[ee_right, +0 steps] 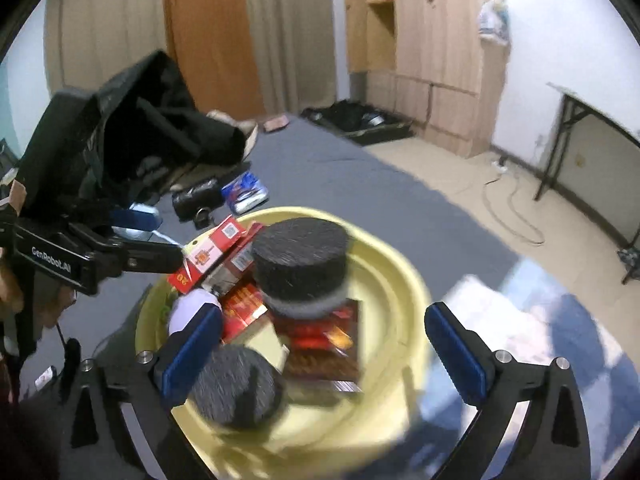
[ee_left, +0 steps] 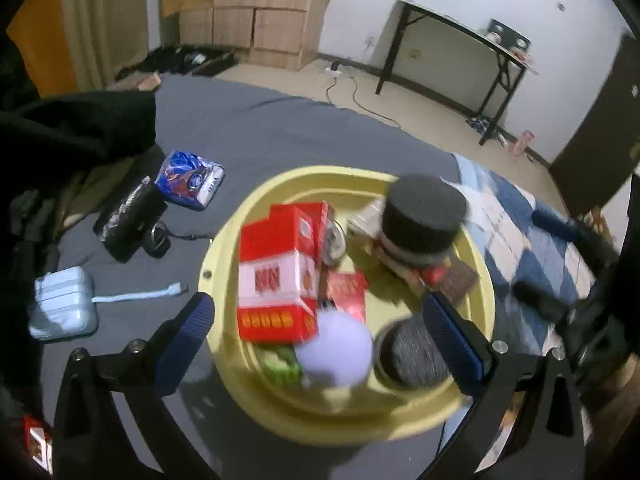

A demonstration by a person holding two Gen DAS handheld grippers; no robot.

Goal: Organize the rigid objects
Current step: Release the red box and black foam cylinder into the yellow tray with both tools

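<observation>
Left wrist view: the left gripper (ee_left: pixel 320 332) hangs over a yellow basin (ee_left: pixel 486 280) on a grey bed (ee_left: pixel 260 128), jaws spread to their widest and holding nothing. Between the two blue pads (ee_left: pixel 192 328) lie, near to far: one pale ball (ee_left: pixel 340 348), blurred; one grey disc (ee_left: pixel 416 354) at the basin's near rim; a green item (ee_left: pixel 282 366), half hidden beneath the ball; one tall red carton (ee_left: pixel 280 276), its long axis running from the near rim toward the far rim; one small red pack (ee_left: pixel 348 292); and one black-capped jar (ee_left: pixel 424 216) at the far right rim, upright, its lower part too smeared to read. Outside the basin, toward the bed's left edge, sit one light-blue case (ee_left: pixel 64 304), one black pouch (ee_left: pixel 132 220) and one blue packet (ee_left: pixel 190 180).

The right gripper (ee_right: pixel 324 344) is likewise wide open and empty above the same basin, its left pad overlapping the disc in the picture. In this view a dark flat box (ee_right: pixel 324 360) shows beneath the jar, and the left gripper's black body reaches in from the left edge beside the carton. Motion blur softens every label.
</observation>
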